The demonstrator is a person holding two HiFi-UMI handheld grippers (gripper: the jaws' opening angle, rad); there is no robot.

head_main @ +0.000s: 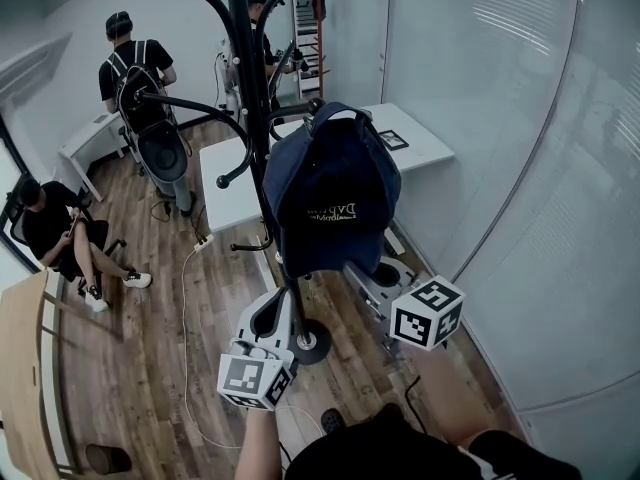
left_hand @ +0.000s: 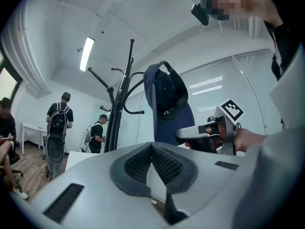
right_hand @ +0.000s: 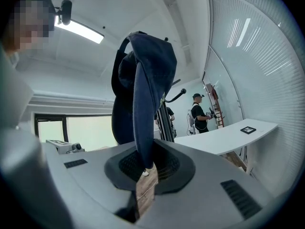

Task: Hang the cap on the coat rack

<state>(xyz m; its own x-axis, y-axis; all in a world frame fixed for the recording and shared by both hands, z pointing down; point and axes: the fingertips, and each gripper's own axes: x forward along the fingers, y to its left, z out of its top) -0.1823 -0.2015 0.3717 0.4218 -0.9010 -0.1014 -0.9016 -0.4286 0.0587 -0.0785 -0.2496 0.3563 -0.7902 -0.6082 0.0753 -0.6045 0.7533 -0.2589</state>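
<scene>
A navy cap (head_main: pixel 335 183) hangs upright beside the black coat rack (head_main: pixel 240 68), its back strap up near a curved hook. I cannot tell whether the strap rests on the hook. My right gripper (head_main: pixel 350 266) is shut on the cap's brim from below; in the right gripper view the brim (right_hand: pixel 143 128) runs down between the pads of the gripper (right_hand: pixel 145 163). My left gripper (head_main: pixel 285 296) is lower and left, by the pole, shut on nothing (left_hand: pixel 152 149). From the left gripper view the cap (left_hand: pixel 167 99), the rack (left_hand: pixel 121 104) and the right gripper (left_hand: pixel 193 135) show.
A glass wall (head_main: pixel 520 168) curves close on the right. A white table (head_main: pixel 420 148) stands behind the rack, whose round base (head_main: pixel 312 343) sits on wood floor. Three people are at the back left. A wooden board (head_main: pixel 25 368) leans at the left.
</scene>
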